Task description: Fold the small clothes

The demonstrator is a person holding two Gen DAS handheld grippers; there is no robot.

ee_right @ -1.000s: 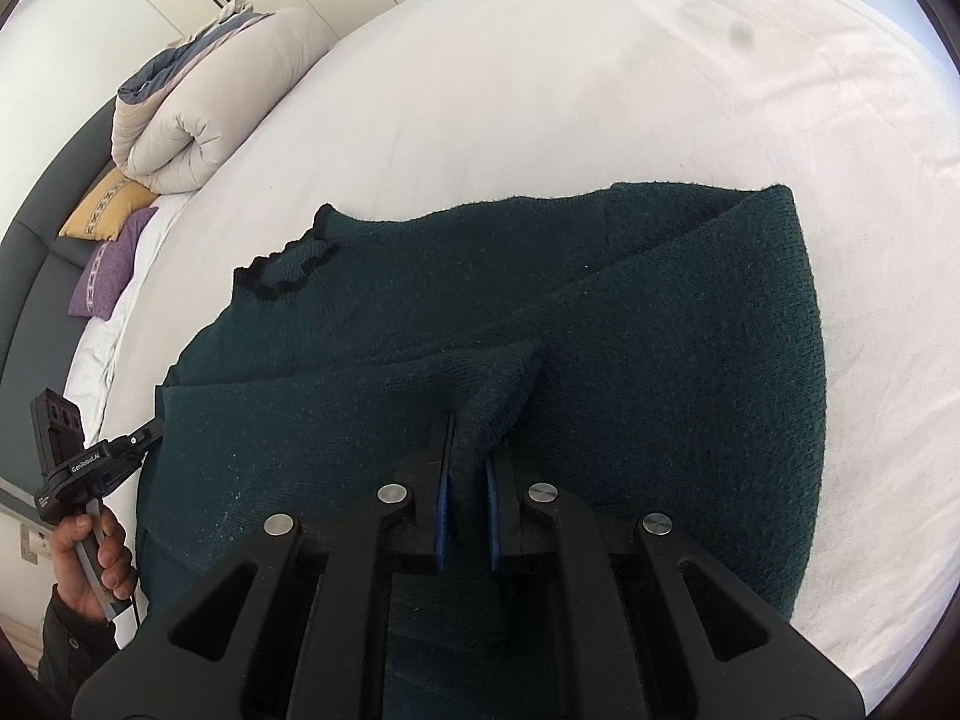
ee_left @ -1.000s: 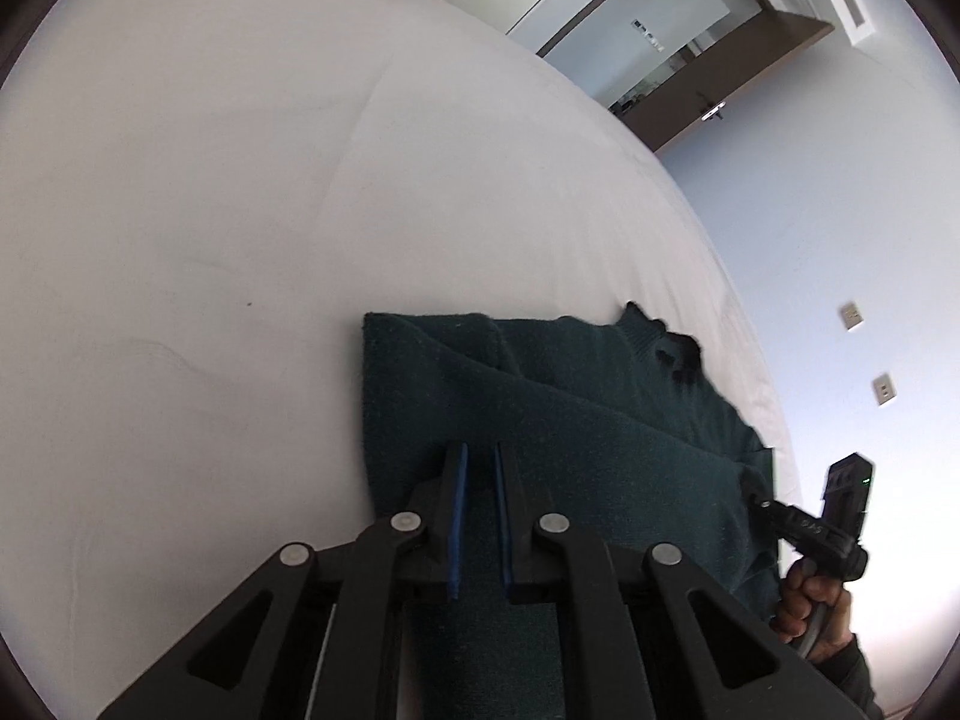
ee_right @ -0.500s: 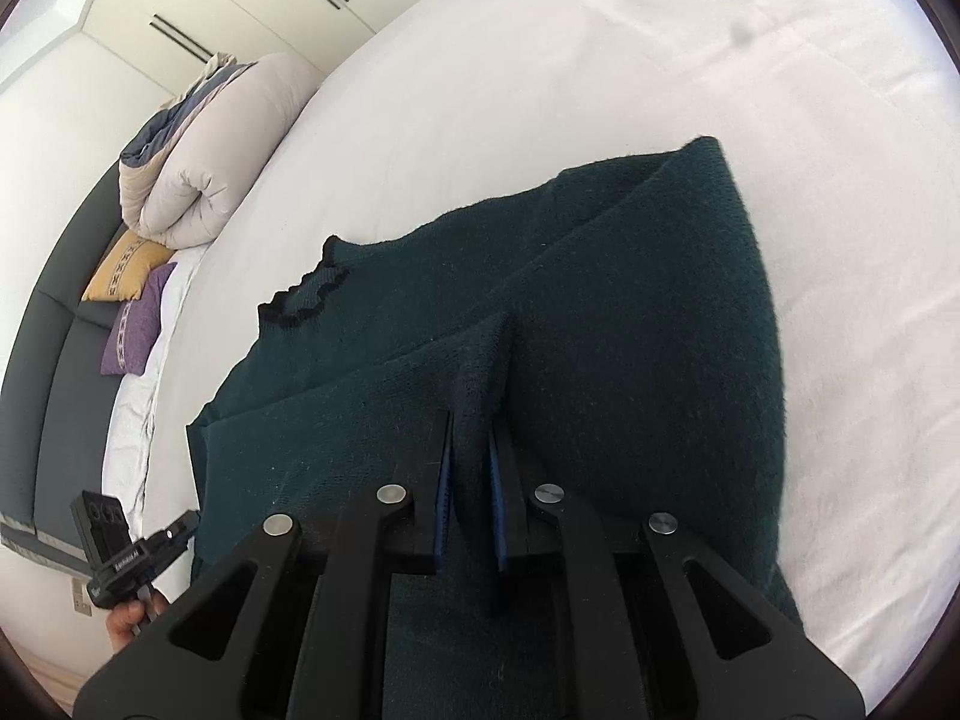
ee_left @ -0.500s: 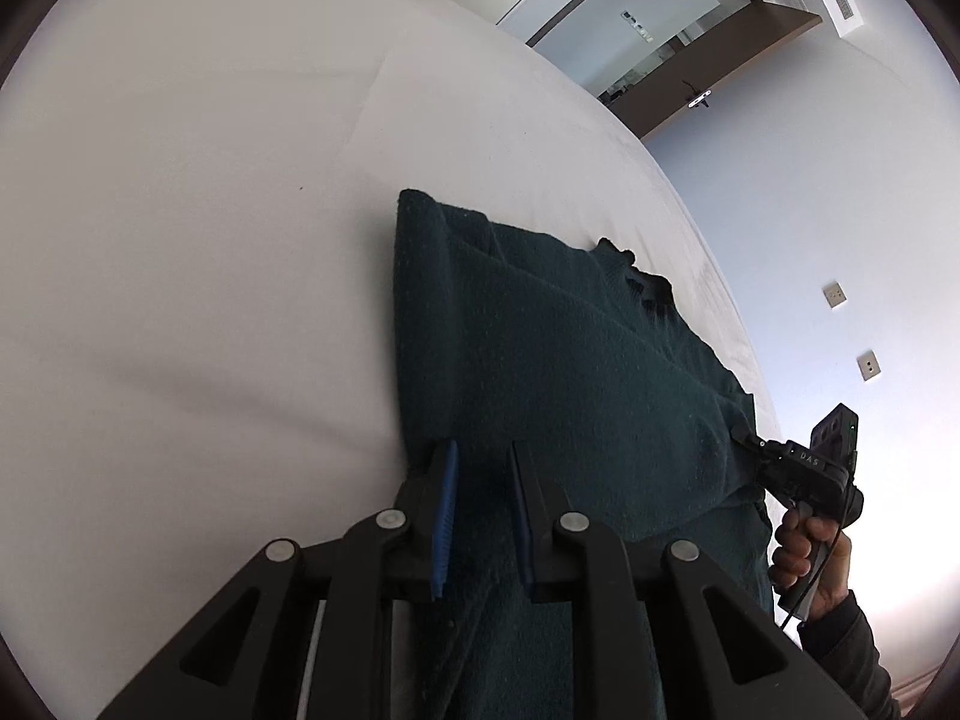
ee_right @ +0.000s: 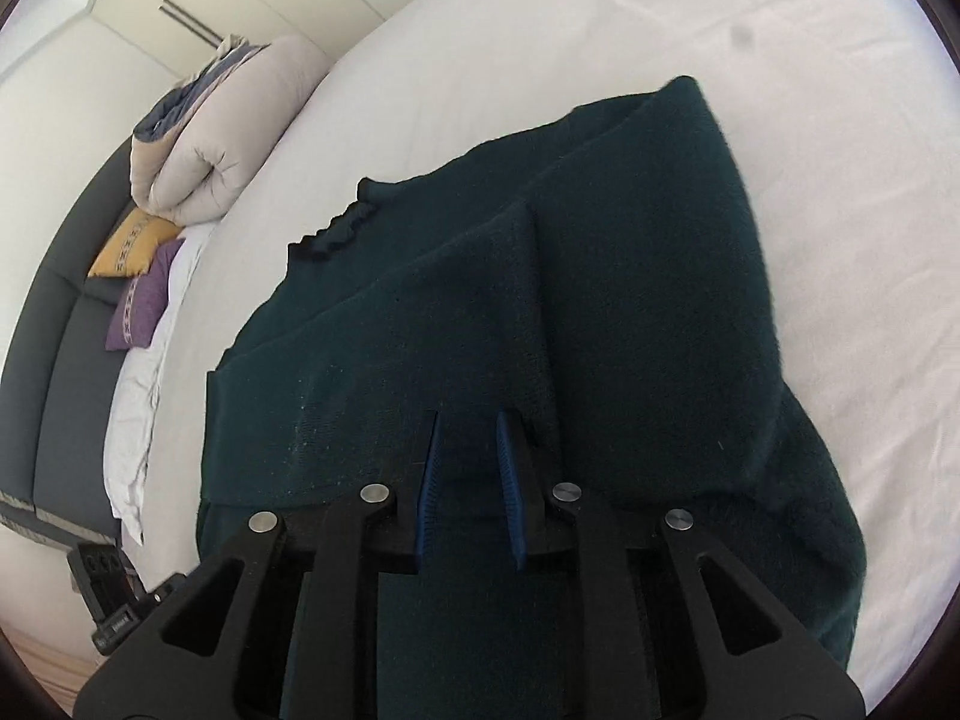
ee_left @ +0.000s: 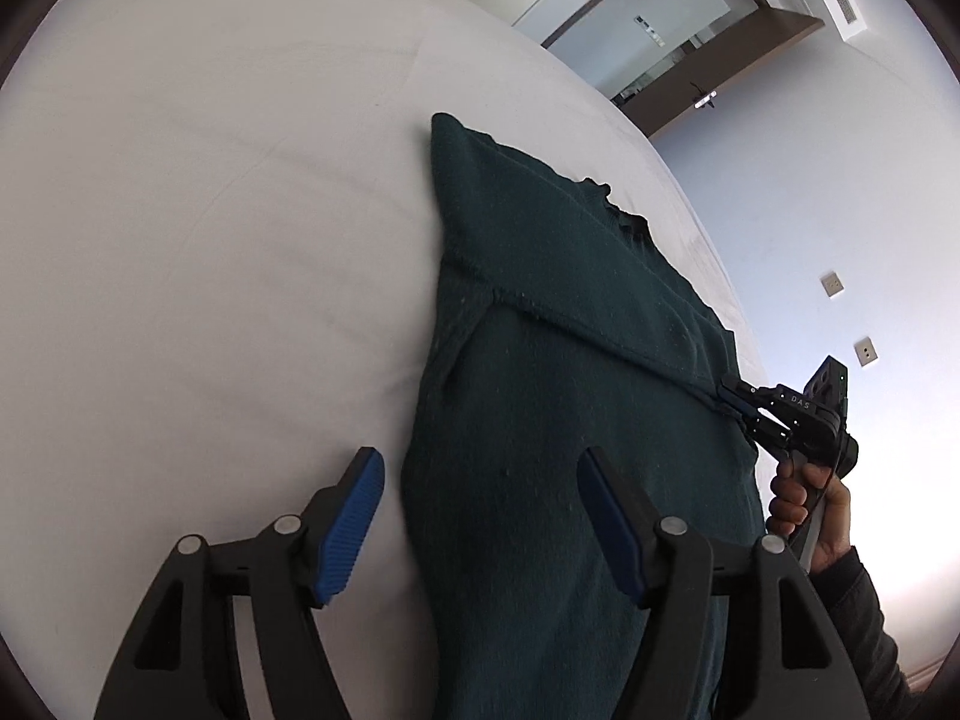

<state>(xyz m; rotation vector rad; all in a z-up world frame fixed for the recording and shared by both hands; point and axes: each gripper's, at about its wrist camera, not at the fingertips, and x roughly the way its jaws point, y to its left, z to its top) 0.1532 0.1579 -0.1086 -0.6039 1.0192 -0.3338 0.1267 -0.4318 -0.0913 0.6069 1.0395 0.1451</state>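
Both claws have released the sweater (ee_left: 540,420); left claw (ee_left: 480,516) gapes wide.

The sweater (ee_left: 570,396) lies on the bed (ee_left: 210,240), running from 6 toward 12 o'clock in the left wrist view. The right gripper (ee_left: 735,402) meets its edge at 3 o'clock. In the right wrist view, a rolled duvet (ee_right: 222,144) sits at 10 o'clock (two cushions (ee_right: 138,276) just below it), beyond the sweater's collar (ee_right: 342,225).
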